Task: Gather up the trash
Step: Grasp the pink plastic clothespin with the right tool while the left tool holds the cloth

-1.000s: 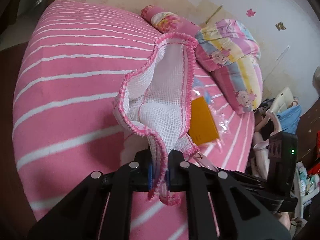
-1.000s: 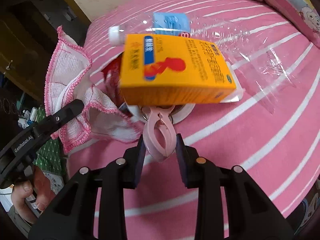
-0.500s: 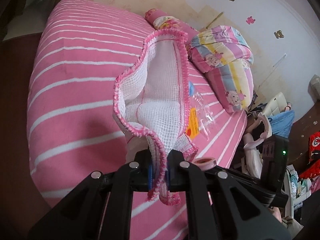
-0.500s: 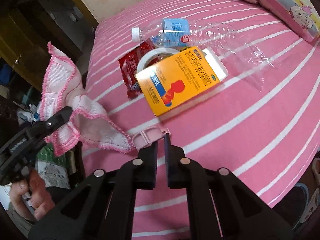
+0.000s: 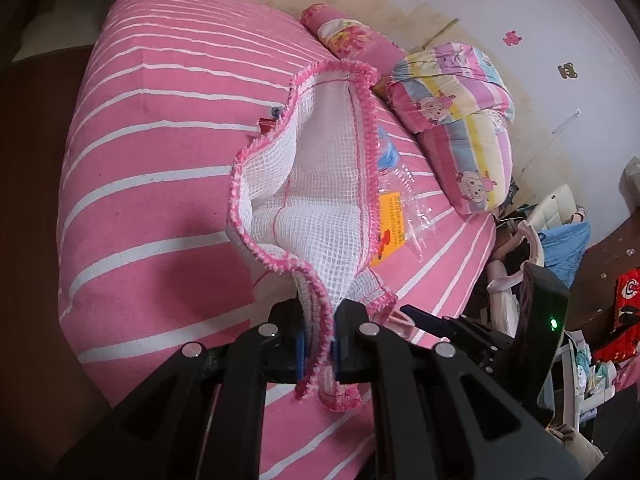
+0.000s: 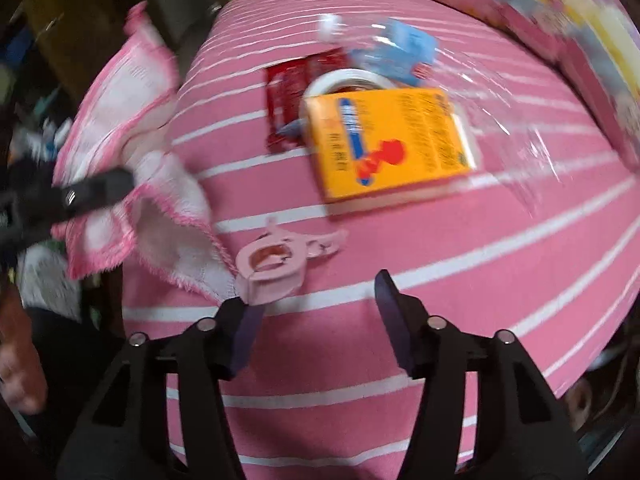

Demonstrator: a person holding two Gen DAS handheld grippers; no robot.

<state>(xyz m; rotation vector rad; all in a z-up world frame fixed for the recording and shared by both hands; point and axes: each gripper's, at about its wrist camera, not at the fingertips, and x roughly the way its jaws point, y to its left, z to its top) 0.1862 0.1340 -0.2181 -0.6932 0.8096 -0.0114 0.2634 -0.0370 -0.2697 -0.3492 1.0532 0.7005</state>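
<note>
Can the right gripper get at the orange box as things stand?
Probably yes. The right gripper is open and empty, and the orange box lies face up on the bed ahead of it. Only the pink clip lies nearer, off to the side.

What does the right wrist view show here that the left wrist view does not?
Only the right wrist view: the red wrapper, tape roll and the right tool open, its jaws just opened beside the pink clip. Only the left: quilt, wall stickers. Both: the left tool shut on the mesh bag, the orange box, the bottle.
</note>
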